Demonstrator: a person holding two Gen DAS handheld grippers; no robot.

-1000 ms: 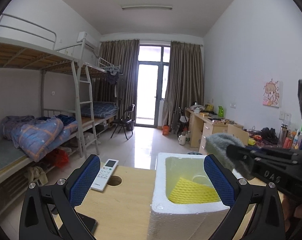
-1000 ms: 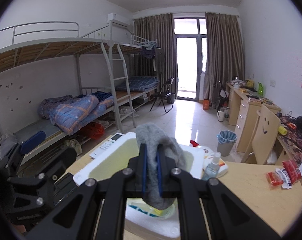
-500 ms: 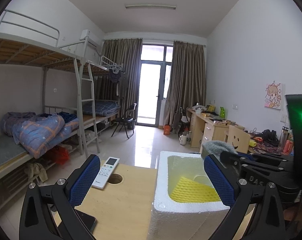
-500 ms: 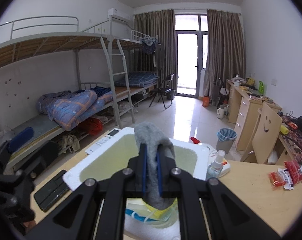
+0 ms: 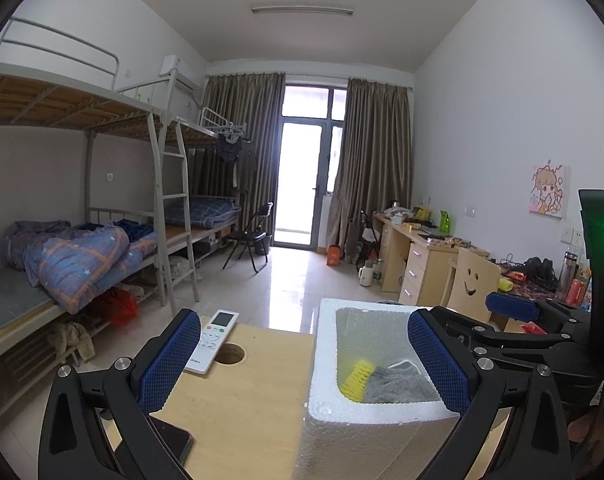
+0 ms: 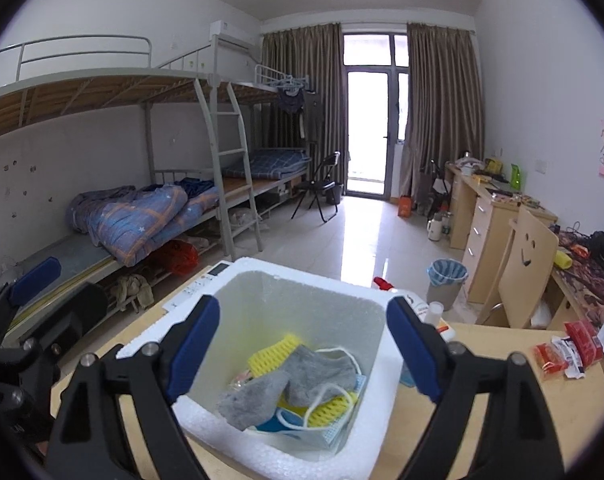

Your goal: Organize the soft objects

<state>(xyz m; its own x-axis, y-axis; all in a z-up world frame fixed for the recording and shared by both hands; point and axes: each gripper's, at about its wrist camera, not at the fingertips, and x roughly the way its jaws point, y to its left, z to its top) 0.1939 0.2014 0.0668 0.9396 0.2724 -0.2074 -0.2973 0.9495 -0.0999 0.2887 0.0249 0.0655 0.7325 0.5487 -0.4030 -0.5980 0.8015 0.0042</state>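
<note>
A white foam box stands on the wooden table. Inside it a grey sock lies loose on top of yellow foam netting and a white cord. My right gripper hovers over the box, its jaws opening wide, with nothing between the pads. The left wrist view shows the sock beside the netting in the box. My left gripper is open and empty at the box's left side, its right finger over the box.
A white remote control lies next to a round hole in the table, and a dark phone lies near the front edge. Past the box are a small bottle and red packets. Bunk beds line the left wall.
The right gripper was shut on the grey sock above the box; now its jaws stand wide and the sock lies inside the box. The left gripper has stayed put.
</note>
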